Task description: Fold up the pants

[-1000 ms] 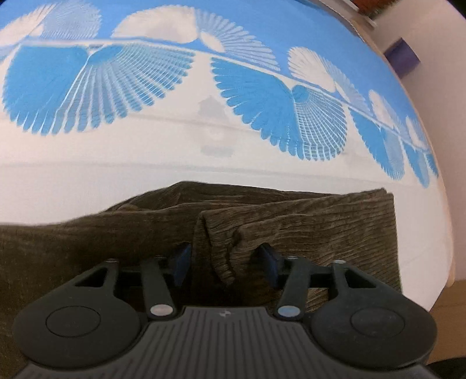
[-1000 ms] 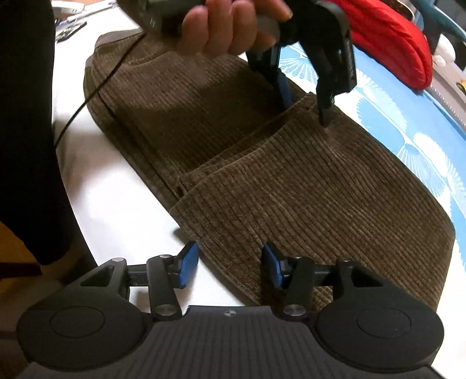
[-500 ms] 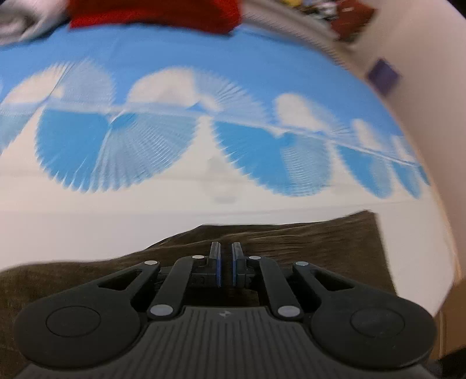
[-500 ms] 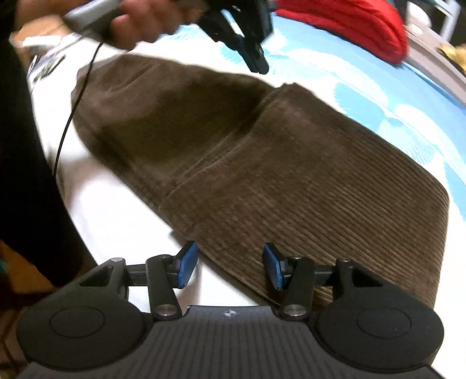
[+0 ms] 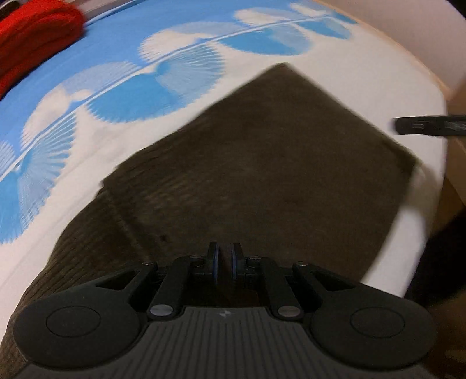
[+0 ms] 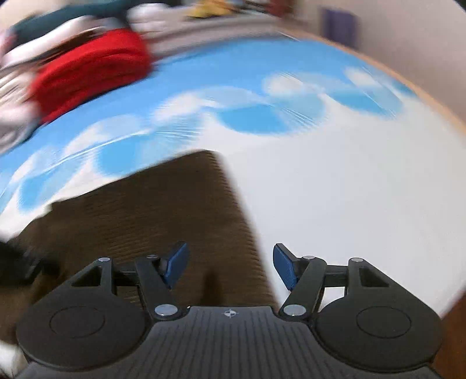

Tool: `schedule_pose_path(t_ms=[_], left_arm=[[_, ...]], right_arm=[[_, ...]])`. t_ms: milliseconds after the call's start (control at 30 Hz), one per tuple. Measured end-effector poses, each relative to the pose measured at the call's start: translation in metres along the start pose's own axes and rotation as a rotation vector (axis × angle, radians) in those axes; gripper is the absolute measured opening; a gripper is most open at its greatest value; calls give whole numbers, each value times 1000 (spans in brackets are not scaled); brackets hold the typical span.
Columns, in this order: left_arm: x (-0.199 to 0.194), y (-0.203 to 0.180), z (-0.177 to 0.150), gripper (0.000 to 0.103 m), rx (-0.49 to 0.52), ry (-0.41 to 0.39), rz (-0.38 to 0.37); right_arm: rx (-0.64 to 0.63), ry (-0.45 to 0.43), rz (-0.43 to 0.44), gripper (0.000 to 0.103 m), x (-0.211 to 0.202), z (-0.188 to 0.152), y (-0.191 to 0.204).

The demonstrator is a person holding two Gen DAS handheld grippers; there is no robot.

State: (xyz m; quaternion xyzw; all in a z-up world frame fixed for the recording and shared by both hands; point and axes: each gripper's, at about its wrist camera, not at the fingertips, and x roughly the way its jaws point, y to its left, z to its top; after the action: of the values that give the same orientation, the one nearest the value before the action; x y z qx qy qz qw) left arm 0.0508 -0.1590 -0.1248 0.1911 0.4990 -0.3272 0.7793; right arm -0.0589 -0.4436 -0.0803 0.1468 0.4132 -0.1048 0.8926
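Note:
The brown corduroy pants (image 5: 262, 180) lie folded on the white and blue patterned cover, also shown in the right wrist view (image 6: 151, 215). My left gripper (image 5: 224, 262) is shut with nothing visible between its pads, low over the near part of the pants. My right gripper (image 6: 230, 265) is open and empty, above the right edge of the pants. A dark tip of the right gripper (image 5: 428, 126) shows at the right of the left wrist view. Both views are motion-blurred.
A red folded garment (image 6: 90, 67) lies at the far left of the cover, also in the left wrist view (image 5: 35, 32). Mixed clutter (image 6: 204, 8) lies behind it. The cover's right edge (image 5: 437, 87) drops off near a pale wall.
My left gripper has shut and pulled back from the fold, and its view has swung right. My right gripper has swung right off the pants' middle and stayed open. The pants now lie flat.

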Motion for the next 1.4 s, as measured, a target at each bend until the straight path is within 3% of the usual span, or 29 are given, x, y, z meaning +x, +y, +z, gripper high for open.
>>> schedule_pose_path(t_ms=[67,133,200,233,367,500,567,633,733,800,833,967,1167,1267,1400], left_arm=[[-8,-8,-3,13,27,6,-87],[-3,-17,-12,19,76,79,-138],[14,-28,-26,20,167,170,-85],[15,-32,-29,20,197,159,-70],[5,-29,-22,19,148,115,-57],[-7,-21,-21,20,97,62,-96],[3,-16,-24,20,81,106,-99],[19,-18,-34,20,127,178,-38],[14,-18,-30,21,124,150,-34],[3,-14,-26,27,93,95,-21],[-3,-10,-24,37,64,65,-24],[-38,19,-9,59,-146,-96,-76],[-90,53,-3,85,-381,-317,-345],[-99,58,6,87,-420,-350,-424],[-86,56,11,87,-448,-268,-353]], right_arm=[[99,68,10,68,11,-2,-20],[147,147,53,68,24,-8,-29],[149,186,69,69,31,-15,-31],[157,202,79,69,34,-16,-34],[225,238,109,72,42,-18,-40],[245,265,130,73,47,-25,-35],[231,265,135,72,47,-26,-31],[215,261,135,67,45,-26,-29],[205,245,123,53,42,-24,-25],[189,218,116,37,37,-22,-21],[173,200,119,34,34,-20,-17],[-14,37,135,28,-6,-12,23],[-455,-274,210,27,-73,-30,104],[-587,-351,233,27,-84,-48,136],[-754,-418,265,26,-88,-76,173]])
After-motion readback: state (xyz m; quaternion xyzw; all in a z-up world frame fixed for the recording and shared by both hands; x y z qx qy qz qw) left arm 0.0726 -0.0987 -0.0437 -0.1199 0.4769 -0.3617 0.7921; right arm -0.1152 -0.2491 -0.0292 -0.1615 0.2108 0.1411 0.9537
